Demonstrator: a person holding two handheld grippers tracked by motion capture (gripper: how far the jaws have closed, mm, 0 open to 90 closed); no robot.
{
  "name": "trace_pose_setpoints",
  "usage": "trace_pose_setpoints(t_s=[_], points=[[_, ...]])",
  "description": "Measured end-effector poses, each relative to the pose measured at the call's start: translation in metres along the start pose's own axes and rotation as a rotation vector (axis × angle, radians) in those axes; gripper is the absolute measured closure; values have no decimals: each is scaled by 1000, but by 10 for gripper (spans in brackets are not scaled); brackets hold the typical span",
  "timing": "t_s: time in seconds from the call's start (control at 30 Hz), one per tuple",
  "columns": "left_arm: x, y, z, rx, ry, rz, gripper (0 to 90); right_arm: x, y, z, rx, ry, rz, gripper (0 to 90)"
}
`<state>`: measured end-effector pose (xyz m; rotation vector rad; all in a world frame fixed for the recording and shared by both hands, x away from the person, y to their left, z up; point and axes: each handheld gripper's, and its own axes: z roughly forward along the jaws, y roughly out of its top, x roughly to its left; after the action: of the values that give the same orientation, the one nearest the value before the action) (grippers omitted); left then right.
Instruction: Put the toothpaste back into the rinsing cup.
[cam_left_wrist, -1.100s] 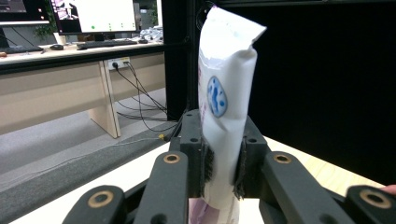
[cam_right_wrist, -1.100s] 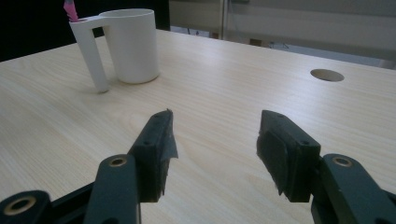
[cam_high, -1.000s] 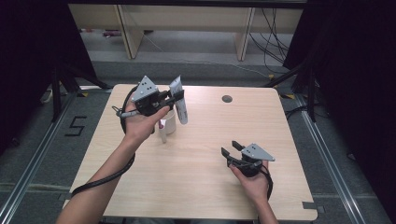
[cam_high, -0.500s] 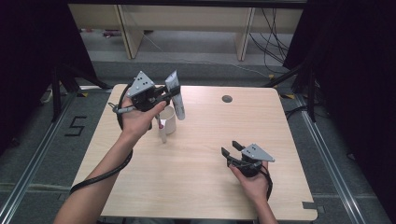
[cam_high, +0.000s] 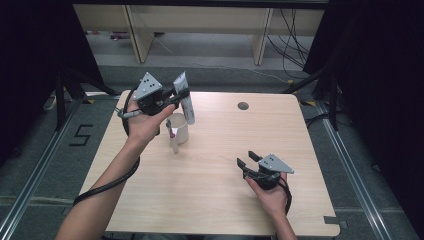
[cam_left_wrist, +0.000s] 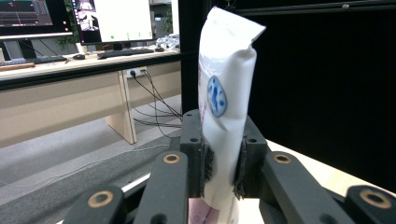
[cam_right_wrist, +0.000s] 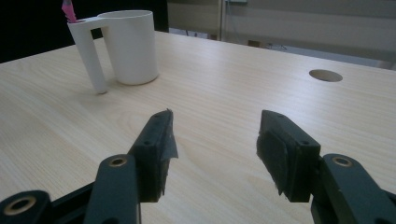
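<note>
My left gripper (cam_high: 179, 96) is shut on a white tube (cam_high: 186, 104) with a blue round mark (cam_left_wrist: 216, 95). Its pads pinch the tube near the lower end, and the crimped end points up. It hangs over the back left of the table, just above a white cup (cam_high: 182, 131). The cup has a side holder with a pink-tipped brush (cam_high: 170, 131) standing in it. In the right gripper view the cup (cam_right_wrist: 131, 46) stands ahead to the left. My right gripper (cam_high: 247, 161) rests low on the table at the front right. It is open with nothing between its pads (cam_right_wrist: 215, 147).
The wooden table (cam_high: 215, 200) has a round cable hole (cam_high: 243, 106) at the back right. Dark curtains flank the table. A shelf and cables lie on the floor behind it. Bare wood lies between the cup and my right gripper.
My left gripper has shifted slightly left and upward with the tube, which now leans a bit more. The right gripper has kept still.
</note>
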<state>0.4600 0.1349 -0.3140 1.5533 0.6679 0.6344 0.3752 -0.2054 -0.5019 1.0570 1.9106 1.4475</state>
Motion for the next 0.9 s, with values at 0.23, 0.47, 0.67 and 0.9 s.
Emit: trace_pose_setpoints(t_s=[0.23, 0.47, 0.67, 0.9], points=[[4, 1, 0, -1, 13, 11, 766, -1, 0, -1, 10, -8, -10, 460], [8, 0, 0, 3, 28, 18, 766, 0, 0, 0, 10, -16, -2, 460], [12, -2, 0, 4, 38, 22, 766, -1, -1, 1, 17, -2, -16, 461], [16, -4, 2, 10, 45, 24, 766, -1, -1, 1, 18, -5, -13, 461]])
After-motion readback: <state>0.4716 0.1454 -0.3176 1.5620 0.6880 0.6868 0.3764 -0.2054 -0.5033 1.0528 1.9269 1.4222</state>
